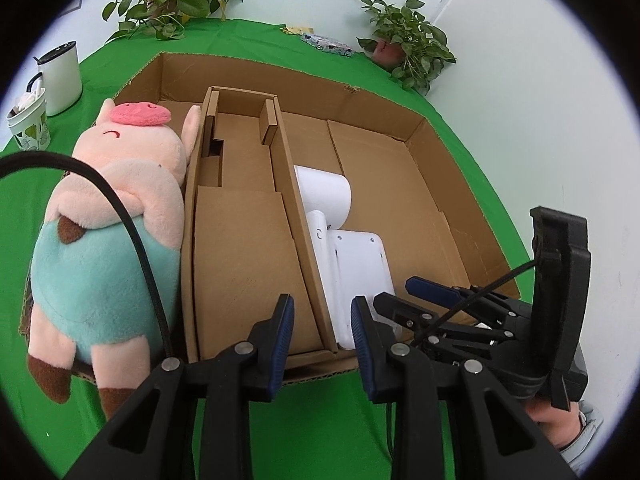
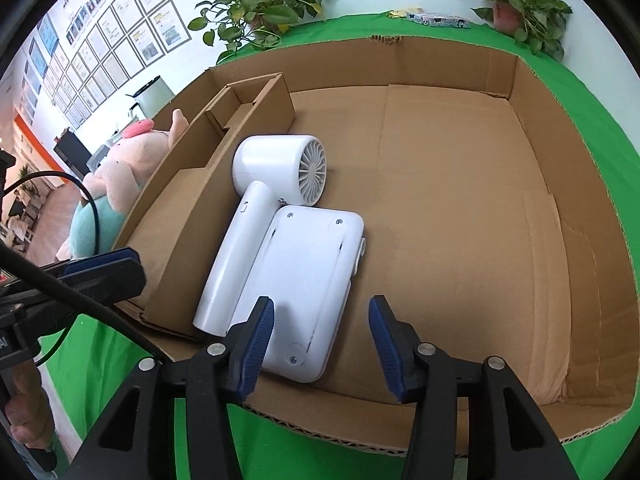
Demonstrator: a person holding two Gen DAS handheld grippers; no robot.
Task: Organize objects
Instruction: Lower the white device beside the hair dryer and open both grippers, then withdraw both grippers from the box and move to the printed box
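Green cloth covered the bench point(image 1: 320, 420), and a wide cardboard box point(image 2: 560, 240) lay open on it.

Far to the left stood a white jug point(image 1: 60, 76) and a leafy cup point(image 1: 30, 124). Next came a pig toy point(image 1: 116, 220), lying in the left slot of the box, tight against a cardboard wall. A black cable crossed in front of it. Beside the pig sat a small cardboard tray point(image 1: 240, 200) with nothing in it. Right of that tray lay a white hair dryer point(image 2: 264, 208), and a flat white case point(image 2: 304, 288) touched the dryer's handle. The rest of the box floor to the right was bare.

The left tool point(image 1: 322, 344) hovered near the front edge of the box, its jaws a little apart with nothing between them. The right tool point(image 2: 322, 344) hung over the near end of the white case, its jaws apart and not pressing on it.

It looked like three things were already packed. The step in hand seemed to be setting the white case in its place. A next move would likely be to lift away and fetch another thing, maybe the packet point(image 2: 438, 20) at the back between the two plants point(image 2: 260, 4). The box's tall walls and the loose cable could get in the way.
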